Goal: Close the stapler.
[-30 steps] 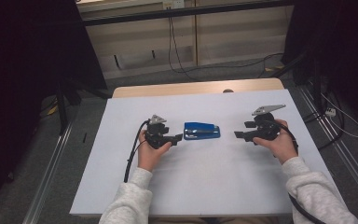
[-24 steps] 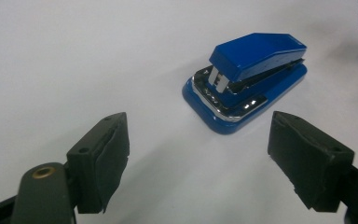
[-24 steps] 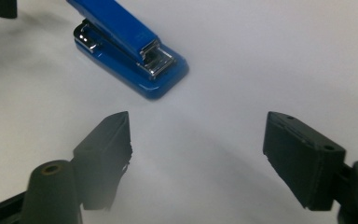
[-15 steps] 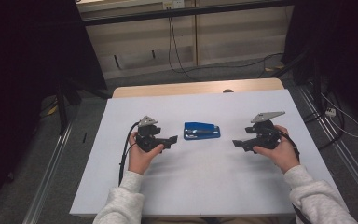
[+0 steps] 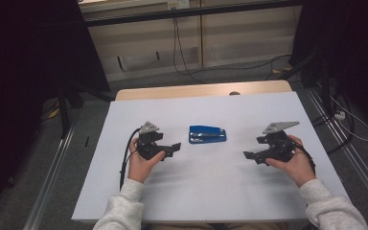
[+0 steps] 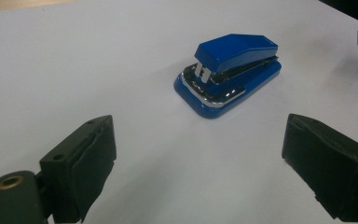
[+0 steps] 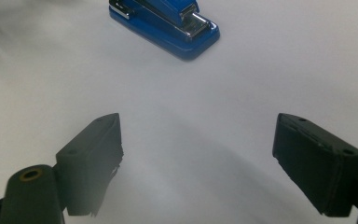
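1. Lying flat on the white table cover (image 5: 206, 191), near the middle, a bit toward the far edge: a blue stapler (image 5: 207, 134), with its long side running across the table in the high view.
2. Seen from the left gripper view: stapler (image 6: 230, 72) closed, blue top over a shiny metal part and a blue base, the metal front end turned toward this camera.
3. Seen from the right gripper view: stapler (image 7: 168, 23) at the top of the picture, partly cut by the edge, its other metal end turned toward this camera.
4. Held in the left hand (image 5: 141, 165), to the left of the stapler: left gripper (image 5: 175, 147), pointing toward the stapler, near it but not touching.
5. Left gripper (image 6: 200, 154) jaws wide apart, just been opening, with nothing between them except bare white cover; stapler ahead of the jaws, clearly beyond the tips.
6. Held in the right hand (image 5: 294, 160), to the right of the stapler: right gripper (image 5: 248, 155), pointing back toward the middle of the table, a bit farther from the stapler than the left one.
7. Right gripper (image 7: 198, 154) jaws also wide apart, just been opening, nothing between them; stapler well ahead.
8. Hanging from the left gripper along the cover toward the near edge: a black cable (image 5: 124, 160).
9. On top of each gripper: a grey three-cornered plate (image 5: 149, 127).
10. Past the far edge of the cover: a strip of wooden tabletop (image 5: 172, 91).
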Available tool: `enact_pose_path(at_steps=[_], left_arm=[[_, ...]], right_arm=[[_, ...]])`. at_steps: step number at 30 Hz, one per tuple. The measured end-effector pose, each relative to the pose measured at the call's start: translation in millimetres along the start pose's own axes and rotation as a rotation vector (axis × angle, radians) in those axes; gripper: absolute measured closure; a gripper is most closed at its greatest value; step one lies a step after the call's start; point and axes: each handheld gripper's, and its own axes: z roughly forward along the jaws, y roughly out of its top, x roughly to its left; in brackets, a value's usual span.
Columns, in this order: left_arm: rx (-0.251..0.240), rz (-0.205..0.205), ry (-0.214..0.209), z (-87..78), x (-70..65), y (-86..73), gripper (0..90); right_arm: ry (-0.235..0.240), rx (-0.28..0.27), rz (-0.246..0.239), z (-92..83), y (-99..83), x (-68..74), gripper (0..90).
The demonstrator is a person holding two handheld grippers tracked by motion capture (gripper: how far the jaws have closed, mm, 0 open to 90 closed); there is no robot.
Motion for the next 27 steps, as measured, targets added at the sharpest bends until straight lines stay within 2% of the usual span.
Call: enact_pose_path(at_steps=[5,9,12,27], left_arm=[[-0.004,0.013,-0.002,-6.1,-1.1,-2.6,8.8],[-0.023,0.000,0.002,-11.5,-1.0,-5.4,8.8],[-0.017,0.006,0.001,-16.2,0.6,-8.1,8.7],[-0.025,-0.011,0.037,-39.4,6.0,-20.5,8.7]], right_arm=[[-0.001,-0.001,-0.005,-7.1,-4.6,3.6,14.5],[0.003,-0.003,-0.013,-12.6,-8.8,7.3,14.4],[0.003,0.001,-0.003,-15.3,-10.8,9.1,14.5],[0.022,0.022,-0.035,-21.1,-20.0,18.4,14.0]])
